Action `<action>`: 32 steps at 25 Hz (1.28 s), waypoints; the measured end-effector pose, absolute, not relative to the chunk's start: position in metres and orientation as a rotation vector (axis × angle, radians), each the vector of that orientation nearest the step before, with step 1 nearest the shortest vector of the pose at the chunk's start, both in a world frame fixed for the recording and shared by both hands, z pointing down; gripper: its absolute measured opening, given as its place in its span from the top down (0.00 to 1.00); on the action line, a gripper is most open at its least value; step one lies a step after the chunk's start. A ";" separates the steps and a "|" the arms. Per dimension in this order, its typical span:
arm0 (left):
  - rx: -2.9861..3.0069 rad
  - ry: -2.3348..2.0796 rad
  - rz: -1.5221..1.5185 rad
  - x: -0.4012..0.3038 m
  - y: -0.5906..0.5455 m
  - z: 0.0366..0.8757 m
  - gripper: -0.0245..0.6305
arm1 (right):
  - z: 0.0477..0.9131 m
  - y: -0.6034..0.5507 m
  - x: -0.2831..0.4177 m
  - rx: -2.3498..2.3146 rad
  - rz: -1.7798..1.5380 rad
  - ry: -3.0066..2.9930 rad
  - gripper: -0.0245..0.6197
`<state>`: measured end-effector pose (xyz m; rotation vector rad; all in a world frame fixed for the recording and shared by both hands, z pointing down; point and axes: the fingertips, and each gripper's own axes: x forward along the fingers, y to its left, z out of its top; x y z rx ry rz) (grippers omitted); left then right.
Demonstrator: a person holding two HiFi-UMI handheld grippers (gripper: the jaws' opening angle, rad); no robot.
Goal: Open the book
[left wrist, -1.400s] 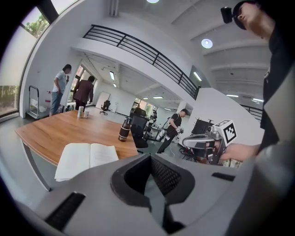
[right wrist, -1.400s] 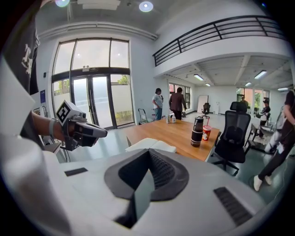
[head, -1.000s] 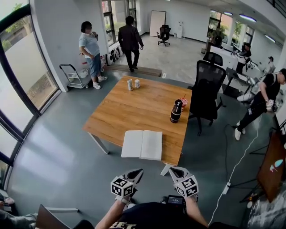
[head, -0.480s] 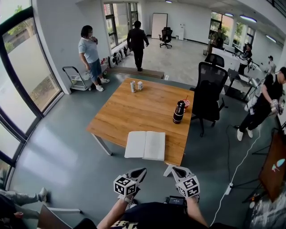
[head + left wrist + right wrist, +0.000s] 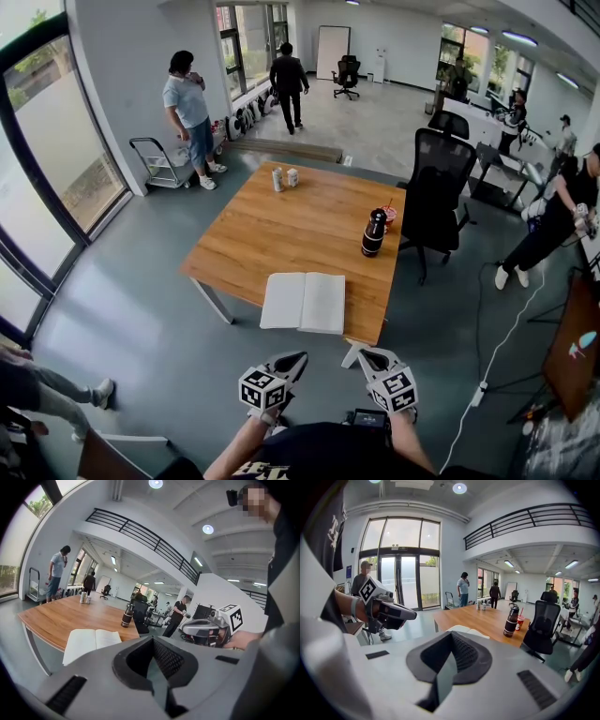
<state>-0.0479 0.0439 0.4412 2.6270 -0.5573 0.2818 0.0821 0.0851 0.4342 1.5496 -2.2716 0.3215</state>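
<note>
A white book (image 5: 302,302) lies open, pages up, near the front edge of the wooden table (image 5: 281,225). It also shows in the left gripper view as the book (image 5: 91,641), and its pages' edge peeks over the jaws as the book (image 5: 466,630). My left gripper (image 5: 292,359) and right gripper (image 5: 359,354) hang side by side close to my body, short of the table and well apart from the book. Both sets of jaws meet at their tips with nothing between them. Each gripper view shows the other: right gripper (image 5: 206,630), left gripper (image 5: 393,613).
A dark bottle (image 5: 372,233) and a red cup (image 5: 387,216) stand at the table's right edge, two cans (image 5: 284,177) at its far end. A black office chair (image 5: 436,183) sits to the right. People (image 5: 187,112) stand beyond, by a cart (image 5: 155,159).
The grippers have barely moved. The person in dark clothes has walked farther away, and someone's legs have come into view at the lower left.
</note>
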 end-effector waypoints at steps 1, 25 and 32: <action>2.627 -0.558 0.282 -0.049 0.044 0.441 0.96 | 0.433 0.085 0.082 1.551 0.321 -2.271 0.98; 2.614 -0.603 0.279 -0.059 0.048 0.445 0.96 | 0.442 0.091 0.073 1.525 0.345 -2.280 0.98; 2.609 -0.604 0.283 -0.061 0.048 0.450 0.96 | 0.445 0.090 0.069 1.506 0.344 -2.286 0.98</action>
